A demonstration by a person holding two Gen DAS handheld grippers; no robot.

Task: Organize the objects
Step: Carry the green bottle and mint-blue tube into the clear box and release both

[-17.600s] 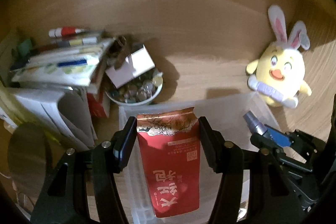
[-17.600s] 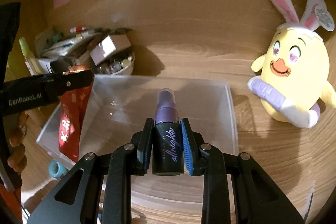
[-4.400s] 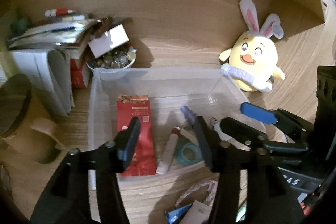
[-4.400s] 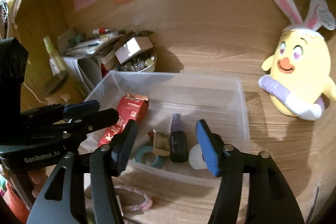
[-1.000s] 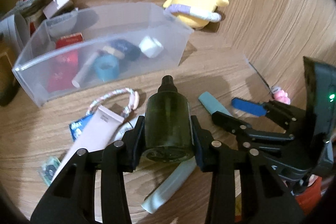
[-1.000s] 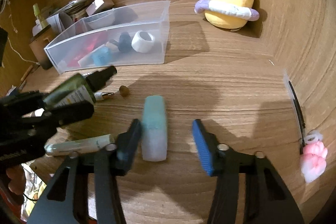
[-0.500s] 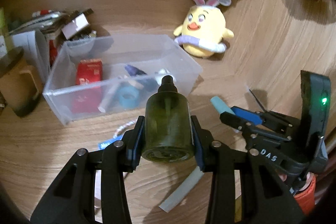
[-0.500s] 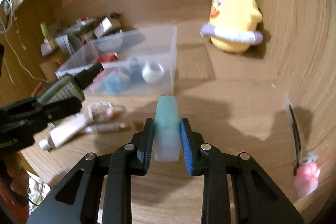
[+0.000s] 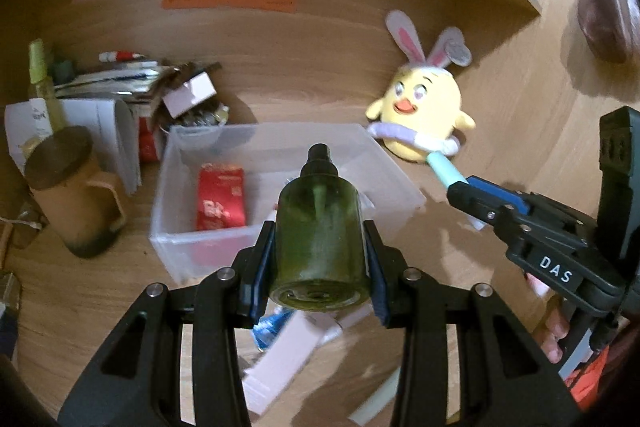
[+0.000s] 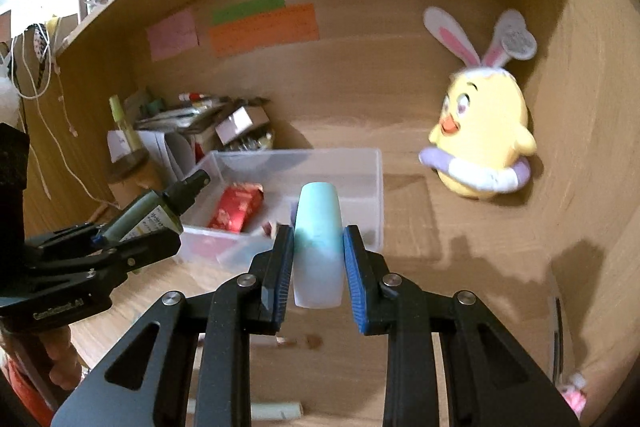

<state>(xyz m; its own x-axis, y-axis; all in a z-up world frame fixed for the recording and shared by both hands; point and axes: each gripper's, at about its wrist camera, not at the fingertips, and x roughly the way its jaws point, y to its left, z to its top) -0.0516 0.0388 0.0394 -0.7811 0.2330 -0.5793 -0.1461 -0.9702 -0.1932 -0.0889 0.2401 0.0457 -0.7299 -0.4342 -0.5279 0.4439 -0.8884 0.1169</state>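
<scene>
Both loads have risen: left fingers (image 9: 264, 267) pinching green bottle (image 9: 319, 239), right fingers (image 10: 356, 283) pinching teal case (image 10: 319, 247).

Bin (image 9: 176, 235) contents behind green bottle (image 9: 318, 239) hidden; tubes (image 9: 280, 367) beneath left tool (image 9: 318, 287) blurred.

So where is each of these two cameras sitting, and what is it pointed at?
Left wrist view: rides on the left gripper, looking along its fingers at the green spray bottle it clamps, above the clear bin; the right gripper shows at right.
Right wrist view: rides on the right gripper, looking along its fingers at the pale teal case it clamps; the left gripper and a bit of hand show at left.
Shared: clear bin, red packet, yellow bunny plush, wall notes.
</scene>
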